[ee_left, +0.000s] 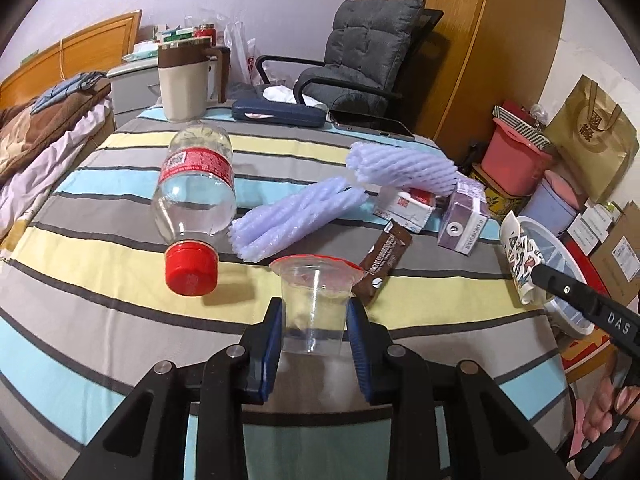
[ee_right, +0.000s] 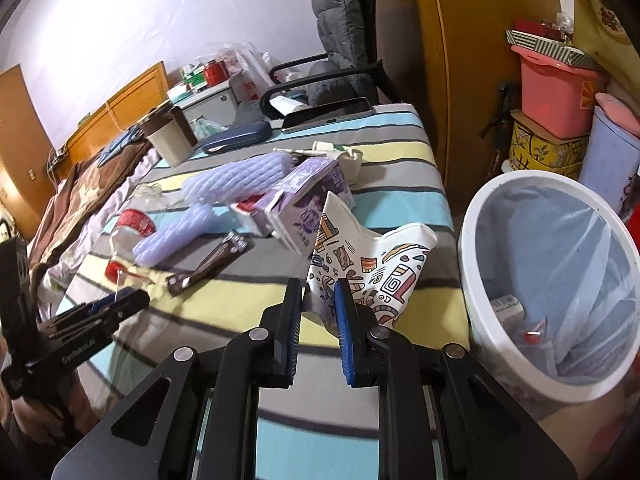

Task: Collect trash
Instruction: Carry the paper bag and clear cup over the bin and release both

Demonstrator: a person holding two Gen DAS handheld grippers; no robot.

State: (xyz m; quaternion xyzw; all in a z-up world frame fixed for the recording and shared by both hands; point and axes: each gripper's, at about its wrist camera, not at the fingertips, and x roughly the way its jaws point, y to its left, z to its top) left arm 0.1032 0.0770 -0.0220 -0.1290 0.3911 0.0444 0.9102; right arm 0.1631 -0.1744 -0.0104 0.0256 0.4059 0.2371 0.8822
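My left gripper [ee_left: 314, 312] is shut on a clear plastic cup [ee_left: 314, 300] with a red rim, held just above the striped tablecloth [ee_left: 100, 272]. My right gripper [ee_right: 318, 292] is shut on a crushed patterned paper cup [ee_right: 372, 264], near the table's right edge beside the white trash bin [ee_right: 472, 264]; it also shows in the left wrist view [ee_left: 516, 256]. On the table lie a clear bottle [ee_left: 196, 188] with a red cap, two purple foam nets [ee_left: 296, 216], a brown wrapper [ee_left: 384, 264], a purple carton [ee_left: 464, 216] and a red-and-white box [ee_left: 408, 204].
A beige mug [ee_left: 182, 80], a blue case [ee_left: 278, 114] and a tablet [ee_left: 372, 124] lie at the table's far edge. A grey chair [ee_left: 360, 60] stands behind. Pink and purple bins [ee_left: 516, 160], boxes and a gold bag [ee_left: 592, 136] crowd the floor at right. A bed [ee_left: 36, 132] is left.
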